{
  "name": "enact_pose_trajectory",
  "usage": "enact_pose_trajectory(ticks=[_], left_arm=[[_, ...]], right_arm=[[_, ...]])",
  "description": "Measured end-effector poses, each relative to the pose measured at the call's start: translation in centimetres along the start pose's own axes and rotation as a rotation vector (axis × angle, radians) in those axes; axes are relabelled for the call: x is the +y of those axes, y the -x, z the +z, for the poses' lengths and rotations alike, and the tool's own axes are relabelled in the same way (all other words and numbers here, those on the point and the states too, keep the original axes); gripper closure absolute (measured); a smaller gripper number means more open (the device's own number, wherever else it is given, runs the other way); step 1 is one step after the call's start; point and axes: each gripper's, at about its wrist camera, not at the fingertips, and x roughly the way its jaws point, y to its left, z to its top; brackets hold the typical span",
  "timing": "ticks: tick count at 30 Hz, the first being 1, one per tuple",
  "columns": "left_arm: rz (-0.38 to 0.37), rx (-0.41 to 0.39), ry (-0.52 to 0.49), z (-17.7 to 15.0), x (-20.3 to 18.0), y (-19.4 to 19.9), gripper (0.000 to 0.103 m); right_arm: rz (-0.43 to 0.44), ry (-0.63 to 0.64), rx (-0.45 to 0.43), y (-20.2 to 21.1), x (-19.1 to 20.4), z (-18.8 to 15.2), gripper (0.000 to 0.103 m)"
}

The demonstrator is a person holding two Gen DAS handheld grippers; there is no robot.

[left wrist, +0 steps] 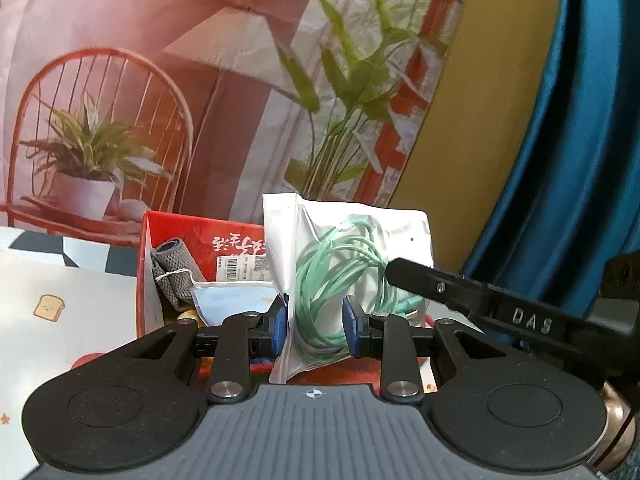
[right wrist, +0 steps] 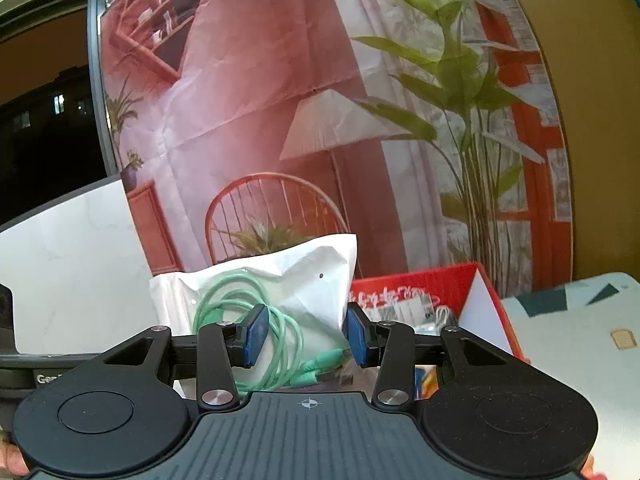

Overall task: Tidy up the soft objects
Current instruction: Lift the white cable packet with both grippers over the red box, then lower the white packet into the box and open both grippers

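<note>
A white plastic bag with a coiled green cable inside hangs upright above the red box. My left gripper is shut on the bag's lower part, its blue pads pressing from both sides. From the right, a black finger of my right gripper lies against the bag's edge. In the right wrist view the same bag and cable sit between the blue pads of my right gripper, which is shut on it. The red box stands behind, to the right.
Inside the red box lie a grey knitted piece, a white face mask and labelled packets. The tablecloth with a toast print spreads to the left. A printed backdrop stands behind, and a blue curtain hangs at the right.
</note>
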Motion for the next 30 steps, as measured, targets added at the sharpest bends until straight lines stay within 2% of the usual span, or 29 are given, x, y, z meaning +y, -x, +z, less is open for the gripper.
enact_pose_trajectory(ticks=[6,9,12,21,24,27,28,30], left_arm=[[0.019,0.073,0.025,1.5,1.9,-4.0,0.072],[0.031,0.133,0.035,1.8,2.5,-6.2,0.072],[0.059,0.207,-0.001,1.4,2.3,-8.0,0.072],[0.058,0.378,-0.015,-0.1,2.4,-11.0,0.072],[0.049,0.386,-0.003,0.0,2.8,-10.9,0.071],[0.070,0.387,-0.013,0.2,2.6,-10.8,0.053],[0.078,0.375,-0.019,0.3,2.5,-10.5,0.044],[0.089,0.344,-0.025,0.7,2.2,-9.9,0.036]], right_arm=[[-0.019,0.010,0.086,-4.1,-1.6,0.3,0.064],[-0.034,0.005,0.148,-6.3,-2.8,0.2,0.064],[-0.050,-0.037,0.220,-8.3,-4.0,0.0,0.064],[-0.104,-0.133,0.357,-10.3,-6.5,-1.8,0.064],[-0.113,-0.155,0.371,-10.3,-6.8,-2.2,0.062],[-0.118,-0.169,0.367,-10.2,-6.7,-2.0,0.057],[-0.122,-0.170,0.367,-10.1,-6.6,-1.9,0.056],[-0.126,-0.163,0.360,-9.8,-6.4,-1.8,0.054]])
